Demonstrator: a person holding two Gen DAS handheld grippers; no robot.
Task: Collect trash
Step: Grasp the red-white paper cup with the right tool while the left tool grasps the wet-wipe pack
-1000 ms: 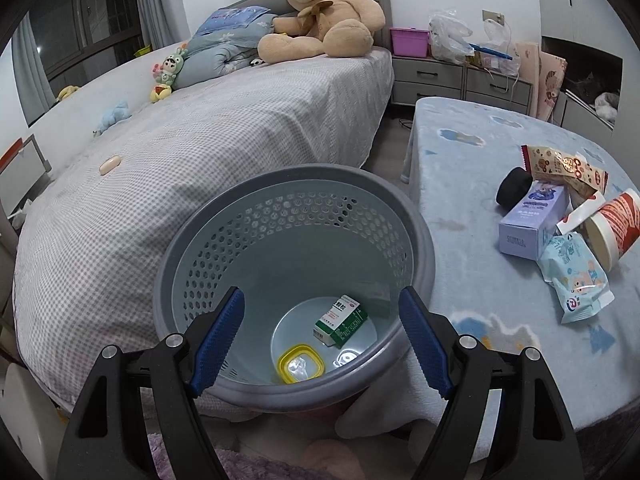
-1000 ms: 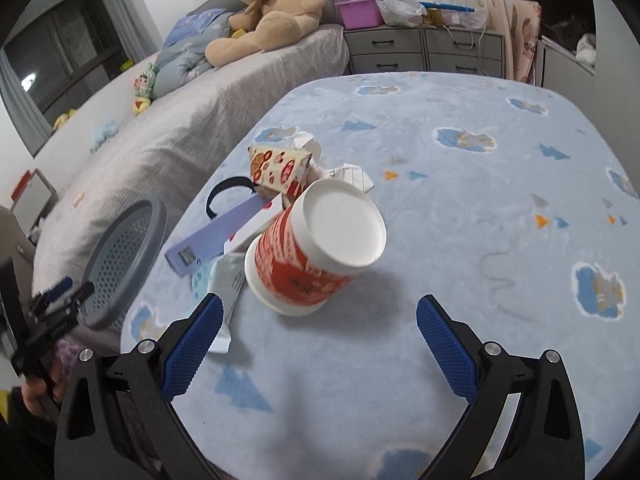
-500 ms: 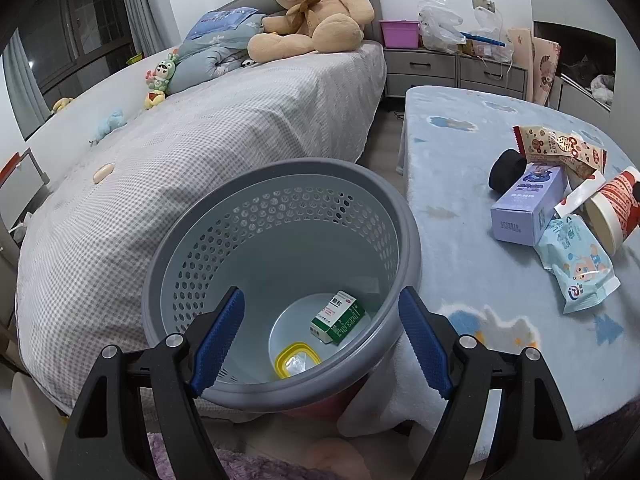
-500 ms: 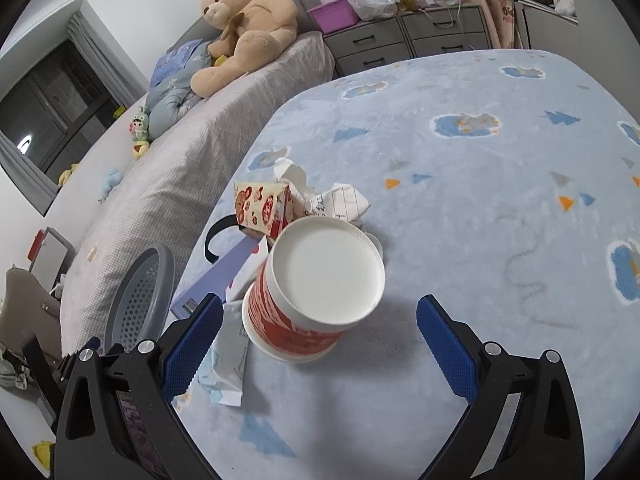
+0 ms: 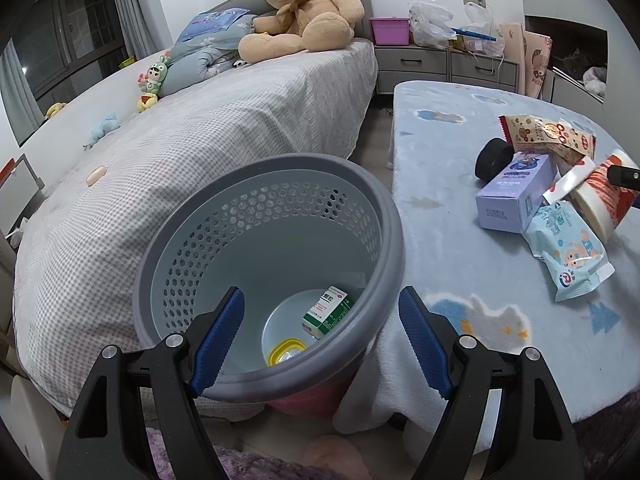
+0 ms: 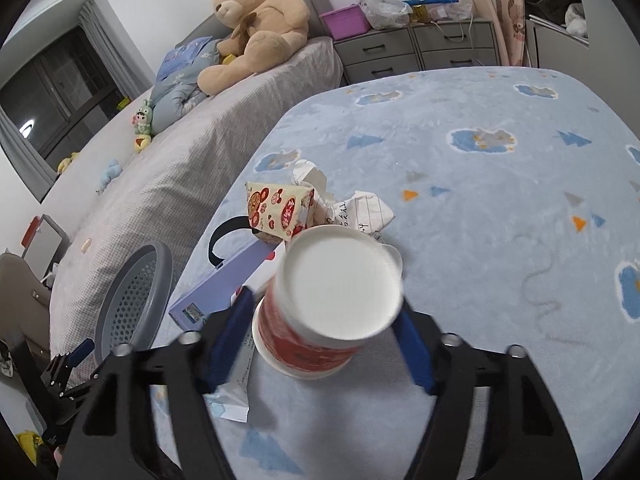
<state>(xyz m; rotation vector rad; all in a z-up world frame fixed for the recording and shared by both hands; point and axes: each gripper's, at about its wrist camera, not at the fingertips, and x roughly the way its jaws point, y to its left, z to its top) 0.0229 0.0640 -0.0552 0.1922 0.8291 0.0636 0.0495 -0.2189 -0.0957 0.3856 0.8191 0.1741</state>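
Note:
A grey perforated trash basket [image 5: 280, 184] stands between the bed and the table; a green-white box [image 5: 328, 312] and a yellow lid [image 5: 286, 354] lie in it. My left gripper [image 5: 318, 338] is open at its near rim. On the blue tablecloth lie a red-white paper cup [image 6: 332, 312], a purple box [image 5: 516, 196], a snack wrapper [image 5: 548, 136], a blue wipes pack [image 5: 568, 252], black tape [image 5: 494, 158] and crumpled paper [image 6: 360, 210]. My right gripper [image 6: 324, 324] has closed around the cup, its blue pads at both sides.
A bed with a grey checked cover [image 5: 180, 160] and a teddy bear [image 5: 304, 12] lies left of the basket. Grey drawers [image 5: 448, 68] with bags stand at the back. The basket also shows in the right wrist view [image 6: 136, 304].
My right gripper moved forward over the cup and its fingers closed in on it. My left gripper stayed open at the basket, shifting slightly.

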